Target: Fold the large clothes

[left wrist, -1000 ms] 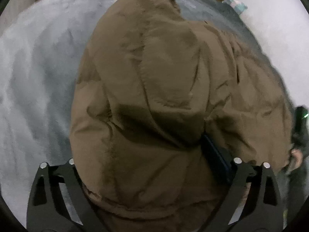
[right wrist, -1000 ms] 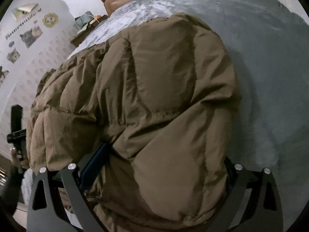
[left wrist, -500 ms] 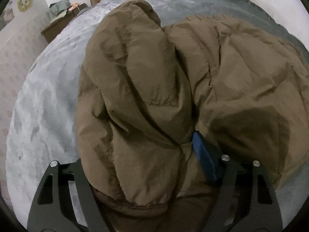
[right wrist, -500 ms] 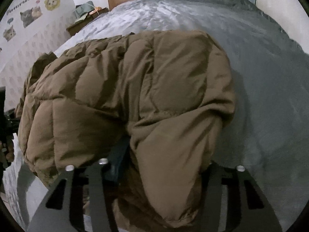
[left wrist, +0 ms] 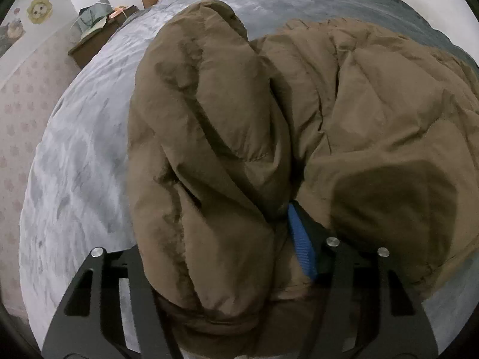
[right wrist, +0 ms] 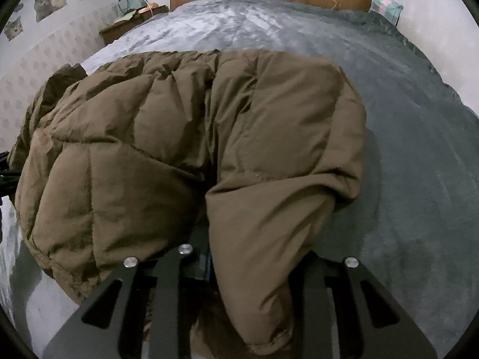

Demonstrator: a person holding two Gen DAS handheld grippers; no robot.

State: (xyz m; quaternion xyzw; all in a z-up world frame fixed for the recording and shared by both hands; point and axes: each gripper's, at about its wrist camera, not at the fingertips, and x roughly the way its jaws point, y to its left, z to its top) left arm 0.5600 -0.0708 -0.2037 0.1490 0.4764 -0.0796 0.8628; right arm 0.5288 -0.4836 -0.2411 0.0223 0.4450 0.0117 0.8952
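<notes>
Nearest the lens, the left tool (left wrist: 230, 257) was closing on a thick puffy fold of the brown jacket (left wrist: 299, 125), fabric bulging between its jaws; the blue pad (left wrist: 301, 248) on one side already pressed into the cloth. The right tool (right wrist: 248, 257) was closing too, pinching another padded fold of the jacket (right wrist: 185, 137) that hung over its fingers. The jacket lay bunched in a heap on the grey bed (right wrist: 404, 119), near its foot.

The slick, springy padding could likely squeeze out of either grip, since each bite held bulk rather than an edge. Lifting by uneven handfuls would probably leave the fold lopsided or drag the heap off the bed's near edge.

Further off, cat stickers (right wrist: 45, 3) marked the wall; the lettering above them was too small to read. No brand or label showed on the jacket.
</notes>
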